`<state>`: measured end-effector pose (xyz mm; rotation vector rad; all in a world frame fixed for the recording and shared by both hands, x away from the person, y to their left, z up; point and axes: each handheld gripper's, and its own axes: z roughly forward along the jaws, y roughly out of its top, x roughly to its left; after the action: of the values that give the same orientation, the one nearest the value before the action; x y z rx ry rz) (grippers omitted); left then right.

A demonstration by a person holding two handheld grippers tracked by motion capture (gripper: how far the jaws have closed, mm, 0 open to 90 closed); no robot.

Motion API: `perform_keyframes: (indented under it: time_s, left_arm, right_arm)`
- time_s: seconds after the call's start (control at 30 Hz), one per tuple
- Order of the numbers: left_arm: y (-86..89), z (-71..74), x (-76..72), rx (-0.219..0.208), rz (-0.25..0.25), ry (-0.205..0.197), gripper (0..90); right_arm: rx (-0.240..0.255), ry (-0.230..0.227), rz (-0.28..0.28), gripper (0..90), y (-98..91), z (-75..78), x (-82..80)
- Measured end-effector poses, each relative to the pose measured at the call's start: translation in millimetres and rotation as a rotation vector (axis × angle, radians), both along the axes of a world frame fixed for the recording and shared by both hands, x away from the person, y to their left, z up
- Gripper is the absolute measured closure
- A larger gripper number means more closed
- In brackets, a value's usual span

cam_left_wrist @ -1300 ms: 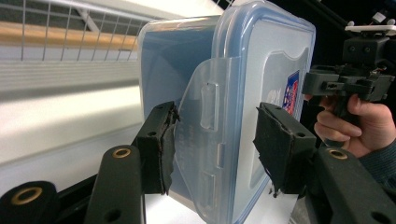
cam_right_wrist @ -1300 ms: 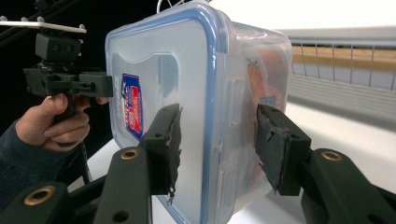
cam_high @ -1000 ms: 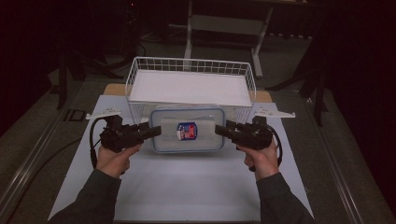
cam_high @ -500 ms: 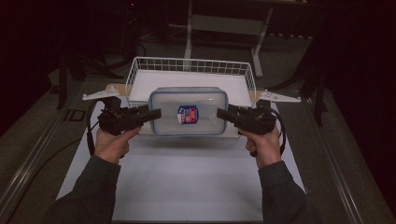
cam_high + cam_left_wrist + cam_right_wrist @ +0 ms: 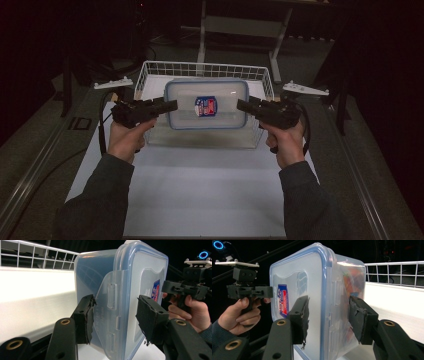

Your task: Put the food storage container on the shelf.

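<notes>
Hands out in front of me, one on each side of the box, forearms coming up from the bottom of the high view and angled slightly inward. My left gripper [image 5: 167,106] points in from the left and my right gripper [image 5: 244,106] points in from the right, both held about level, jaws aimed at each other across the container.

What I'm holding between them is a clear plastic food container [image 5: 207,104] with a blue-rimmed lid and a small red and blue label on top. It's off the table, lid facing up, sitting in the air over the front edge of the white wire basket [image 5: 150,67], which stands at the far end of the white mat [image 5: 200,190].

From the left gripper view my two black pads sit about half open, clamped over the short end of the box with one pad [image 5: 86,317] on the base side and the other on the lid side, right around the clear locking flap [image 5: 110,315]. Right gripper view shows the same deal on the opposite end: jaws roughly halfway, one pad [image 5: 300,317] on the lid face and the other on the body, pinching the edge. My left hand [image 5: 238,316] shows past the box there.
</notes>
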<state>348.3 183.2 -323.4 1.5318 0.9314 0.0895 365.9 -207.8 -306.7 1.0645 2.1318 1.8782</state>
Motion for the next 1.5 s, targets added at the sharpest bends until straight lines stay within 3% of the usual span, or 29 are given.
perform_keyframes:
  time_s: [0.3,0.67,0.8,1.33,1.5]
  left_arm:
    - [1.7,9.0,23.2,0.011,0.016,-0.005,49.0]
    - [3.7,7.1,44.1,0.000,0.036,0.023,49.0]
    - [4.9,4.8,51.5,-0.022,0.056,0.038,49.0]
    - [3.5,-5.1,66.8,-0.042,0.088,0.090,48.7]
    - [2.4,-5.2,67.7,-0.039,0.106,0.084,48.4]
  right_arm:
    - [0.028,0.029,-0.001,51.9,1.2,-0.7,24.5]
    - [0.046,0.072,-0.008,51.9,4.0,-7.2,46.4]
    - [0.054,0.097,-0.017,51.8,5.8,-10.7,54.5]
    - [0.045,0.148,-0.057,51.2,8.5,-16.3,66.9]
    - [0.055,0.149,-0.076,50.8,9.5,-17.3,68.1]
